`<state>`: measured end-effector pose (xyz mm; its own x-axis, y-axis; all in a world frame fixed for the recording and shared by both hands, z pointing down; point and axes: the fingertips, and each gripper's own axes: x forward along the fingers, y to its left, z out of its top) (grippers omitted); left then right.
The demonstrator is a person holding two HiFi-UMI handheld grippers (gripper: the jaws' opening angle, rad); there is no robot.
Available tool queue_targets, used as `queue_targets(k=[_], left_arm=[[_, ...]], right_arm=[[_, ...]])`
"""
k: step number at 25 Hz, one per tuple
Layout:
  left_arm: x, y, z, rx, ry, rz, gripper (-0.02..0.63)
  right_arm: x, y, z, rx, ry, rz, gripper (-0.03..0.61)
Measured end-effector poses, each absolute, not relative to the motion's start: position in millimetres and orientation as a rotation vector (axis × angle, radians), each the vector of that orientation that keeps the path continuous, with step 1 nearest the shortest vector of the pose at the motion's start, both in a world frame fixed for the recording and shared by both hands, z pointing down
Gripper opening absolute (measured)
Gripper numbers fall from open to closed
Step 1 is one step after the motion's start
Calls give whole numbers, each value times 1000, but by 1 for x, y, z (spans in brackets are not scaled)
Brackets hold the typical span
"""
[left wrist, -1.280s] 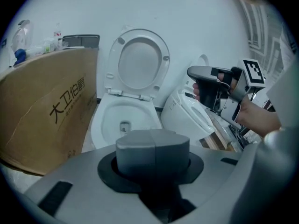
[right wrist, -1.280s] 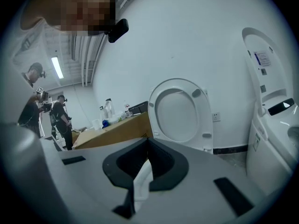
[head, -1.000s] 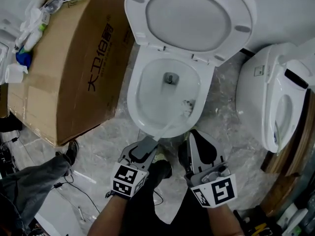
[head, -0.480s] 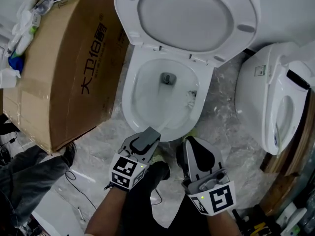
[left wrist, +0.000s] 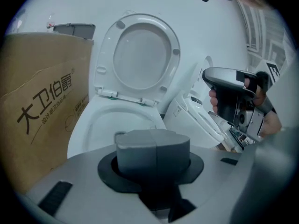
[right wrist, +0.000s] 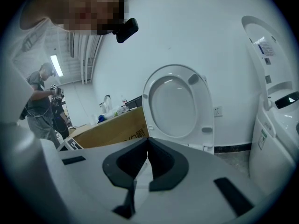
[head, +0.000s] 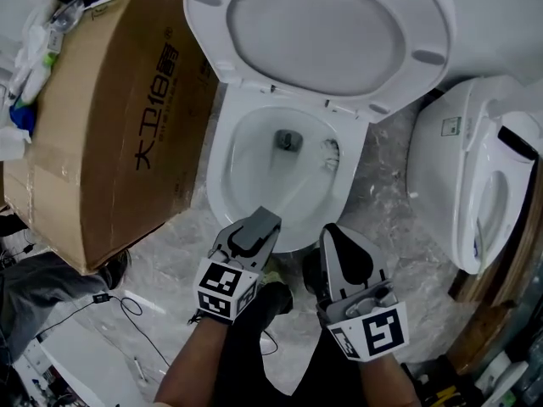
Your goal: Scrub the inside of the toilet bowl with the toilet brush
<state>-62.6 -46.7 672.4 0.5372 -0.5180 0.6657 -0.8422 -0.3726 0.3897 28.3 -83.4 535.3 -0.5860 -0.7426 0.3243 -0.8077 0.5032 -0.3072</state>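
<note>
The white toilet bowl stands open with its lid raised; its drain hole shows in the head view. The brush's bristled head rests against the inner right wall, near the back. Its pale handle runs back to my left gripper, which is shut on it just over the front rim. In the left gripper view the grey jaws stand pressed together before the bowl; the handle is hidden there. My right gripper hangs beside it, off the bowl, shut and empty.
A large cardboard box stands tight against the toilet's left, with clutter on top. A second white toilet stands at the right. Cables and a trouser leg lie at lower left. A person stands far off.
The brush head has slid from the front right of the bowl up along the right wall toward the back. My left gripper pushed forward with it; the right gripper stayed put.
</note>
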Motion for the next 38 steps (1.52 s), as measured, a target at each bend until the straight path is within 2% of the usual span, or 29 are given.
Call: queue_targets(k=[14,24,38], left_arm=[[-73,-83,680,1925,-1276,434,152],[-133,-87,674,1755,-1469,345,152],[-183,-46,653,1708,-1561,487,152]], right_arm=[[23,-106,551,1287,-2587,637,17],[11,-103,546,1231,-2597,666,16],[7,-71,527,1225,-2580,724,17]])
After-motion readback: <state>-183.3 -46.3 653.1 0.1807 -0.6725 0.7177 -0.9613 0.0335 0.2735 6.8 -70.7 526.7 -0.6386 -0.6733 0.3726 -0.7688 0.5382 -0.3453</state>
